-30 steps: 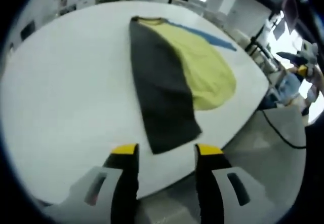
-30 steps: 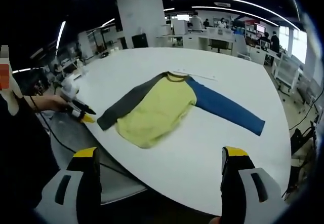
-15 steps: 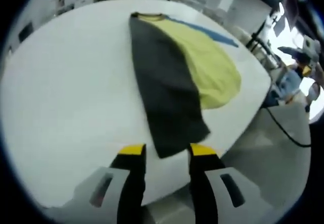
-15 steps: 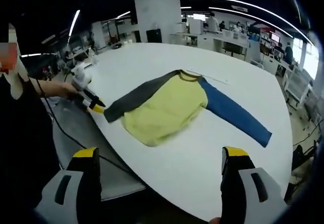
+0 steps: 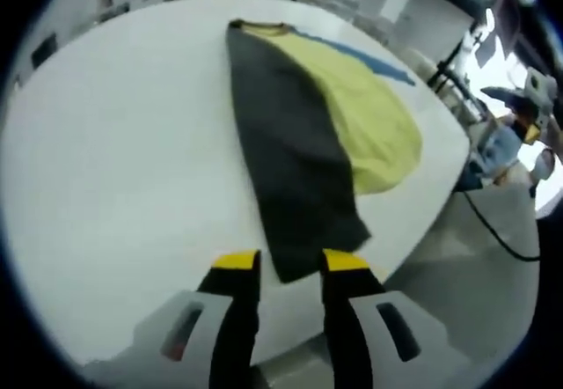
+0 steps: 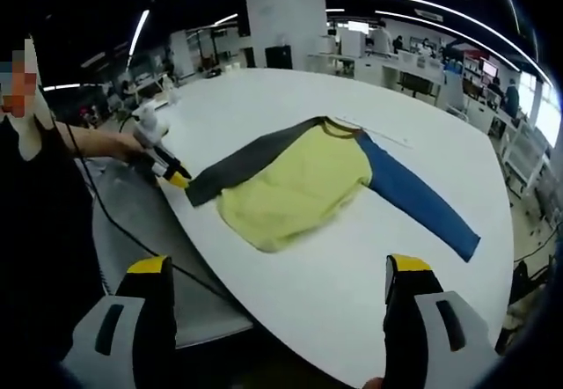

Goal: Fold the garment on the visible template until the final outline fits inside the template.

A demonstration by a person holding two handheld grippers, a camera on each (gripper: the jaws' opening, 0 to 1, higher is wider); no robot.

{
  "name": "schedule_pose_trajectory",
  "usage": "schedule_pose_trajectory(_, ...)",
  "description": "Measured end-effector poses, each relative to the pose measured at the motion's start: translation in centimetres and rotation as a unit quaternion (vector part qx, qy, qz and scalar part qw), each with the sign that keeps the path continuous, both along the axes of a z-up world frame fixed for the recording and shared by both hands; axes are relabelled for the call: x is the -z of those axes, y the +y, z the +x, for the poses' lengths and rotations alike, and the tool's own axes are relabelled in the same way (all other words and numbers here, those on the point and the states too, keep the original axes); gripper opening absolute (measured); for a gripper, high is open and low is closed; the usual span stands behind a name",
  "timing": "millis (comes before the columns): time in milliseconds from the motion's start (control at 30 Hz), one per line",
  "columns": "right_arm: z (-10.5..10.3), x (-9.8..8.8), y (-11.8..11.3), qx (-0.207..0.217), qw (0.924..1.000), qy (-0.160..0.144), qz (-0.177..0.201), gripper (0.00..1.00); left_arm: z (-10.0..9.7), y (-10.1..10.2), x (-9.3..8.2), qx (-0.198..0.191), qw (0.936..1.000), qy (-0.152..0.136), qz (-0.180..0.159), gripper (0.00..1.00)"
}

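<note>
A long-sleeved shirt lies flat on the white table. It has a yellow body, a dark grey sleeve and a blue sleeve. A thin pale line runs on the table just beyond the collar. In the left gripper view the grey sleeve stretches away from me, and its cuff end lies between the yellow tips of my left gripper, whose jaws stand partly apart. That gripper appears at the cuff in the right gripper view too. My right gripper hangs wide open above the near table edge, holding nothing.
A person's arm holds the left gripper at the table's left edge, with a black cable trailing over the grey floor. Desks and a white pillar stand behind the table. The table edge runs close to the shirt's hem.
The left gripper's jaws have narrowed and slid forward until the grey cuff lies between their tips. The right gripper stays wide open; its view has drifted slightly.
</note>
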State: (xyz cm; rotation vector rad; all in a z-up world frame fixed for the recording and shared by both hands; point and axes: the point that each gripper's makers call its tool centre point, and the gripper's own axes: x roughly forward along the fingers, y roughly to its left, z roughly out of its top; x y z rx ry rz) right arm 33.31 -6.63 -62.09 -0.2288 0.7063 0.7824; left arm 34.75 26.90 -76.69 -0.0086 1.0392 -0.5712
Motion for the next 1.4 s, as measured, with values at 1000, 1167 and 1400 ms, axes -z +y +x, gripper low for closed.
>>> schedule_pose_trajectory(1000,0.42,0.08,-0.09,0.012,0.9999,0.002,0.001,1.0,-0.23,0.68,0.75,-0.019,0.9997,0.017,0.002,0.0)
schedule_pose_trajectory(1167,0.28,-0.01,-0.21,0.015,0.9999,0.0,0.001,1.0,-0.12,0.66,0.73,-0.017,0.9997,0.012,0.009,0.0)
schedule_pose_trajectory(1400,0.24,-0.15,-0.38,0.02,0.9998,-0.003,0.002,1.0,-0.01,0.73,0.1,-0.022,0.9997,0.01,0.011,0.0)
